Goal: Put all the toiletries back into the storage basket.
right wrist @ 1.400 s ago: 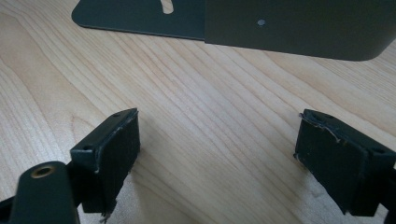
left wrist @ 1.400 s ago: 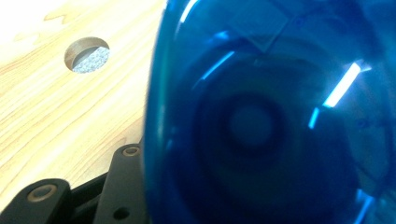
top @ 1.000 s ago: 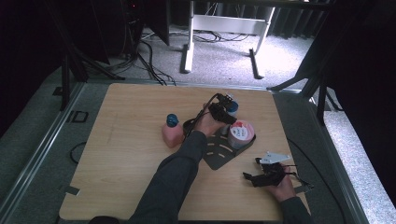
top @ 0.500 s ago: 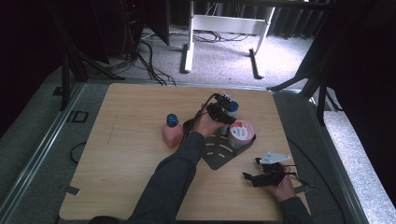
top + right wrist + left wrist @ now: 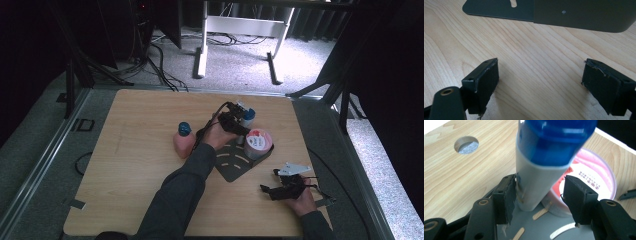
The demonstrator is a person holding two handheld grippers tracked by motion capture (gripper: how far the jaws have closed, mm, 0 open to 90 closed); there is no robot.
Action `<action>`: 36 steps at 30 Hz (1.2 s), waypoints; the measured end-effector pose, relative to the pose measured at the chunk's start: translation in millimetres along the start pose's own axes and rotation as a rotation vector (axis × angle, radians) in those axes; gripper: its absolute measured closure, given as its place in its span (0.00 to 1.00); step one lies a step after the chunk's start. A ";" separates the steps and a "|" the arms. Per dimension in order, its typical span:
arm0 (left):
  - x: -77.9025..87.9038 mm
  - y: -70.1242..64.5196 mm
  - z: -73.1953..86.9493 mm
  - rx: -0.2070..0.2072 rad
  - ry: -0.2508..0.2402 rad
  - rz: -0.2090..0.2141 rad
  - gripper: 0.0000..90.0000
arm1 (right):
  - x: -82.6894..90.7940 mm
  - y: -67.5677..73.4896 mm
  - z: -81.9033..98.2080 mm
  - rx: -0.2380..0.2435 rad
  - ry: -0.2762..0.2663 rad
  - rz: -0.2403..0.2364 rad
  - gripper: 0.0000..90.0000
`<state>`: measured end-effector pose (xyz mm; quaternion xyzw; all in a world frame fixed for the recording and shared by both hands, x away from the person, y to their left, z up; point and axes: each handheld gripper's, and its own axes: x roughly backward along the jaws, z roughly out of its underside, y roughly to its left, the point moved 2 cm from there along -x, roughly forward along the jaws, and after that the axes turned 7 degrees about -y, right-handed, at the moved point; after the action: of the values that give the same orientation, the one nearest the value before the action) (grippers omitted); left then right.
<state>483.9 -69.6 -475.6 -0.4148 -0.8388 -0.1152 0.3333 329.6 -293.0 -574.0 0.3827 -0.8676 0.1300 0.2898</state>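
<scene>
The left gripper [image 5: 537, 195], jaws just opening, frees the tube [image 5: 541, 167] on the rack [image 5: 235, 167]; the pink bottle [image 5: 183, 141] waits left; the right gripper [image 5: 541, 85] idles open.

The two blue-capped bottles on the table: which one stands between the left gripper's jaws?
The white bottle on the dark slotted plate, beside the pink-lidded tub. The pink bottle stands apart on bare wood, left of the hand.

A wooden table [image 5: 125, 165] is seen from above. On it a dark slotted metal plate [image 5: 234, 164] is laid, with a pink-lidded tub [image 5: 258, 143] set on it. A blue-capped white bottle [image 5: 247, 118] is flanked by the left gripper [image 5: 239, 120]. A pink bottle [image 5: 183, 141] is stood just beside the left forearm. The right gripper [image 5: 270, 190] is rested near the front edge.
</scene>
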 end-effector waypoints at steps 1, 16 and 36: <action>0.0 0.0 0.0 0.000 0.000 0.000 0.48 | 0.0 0.0 0.0 0.000 0.000 0.000 0.15; 26.0 -10.1 12.3 -0.065 -0.016 0.009 0.48 | 0.0 0.1 0.0 -0.001 0.000 0.000 0.15; 76.0 -23.5 26.8 -0.152 -0.070 -0.016 0.48 | 0.0 0.0 0.0 0.000 0.001 0.000 0.15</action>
<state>420.3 -24.8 -444.0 -0.4359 -0.8420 -0.1667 0.2706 329.6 -293.1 -574.0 0.3826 -0.8675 0.1300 0.2902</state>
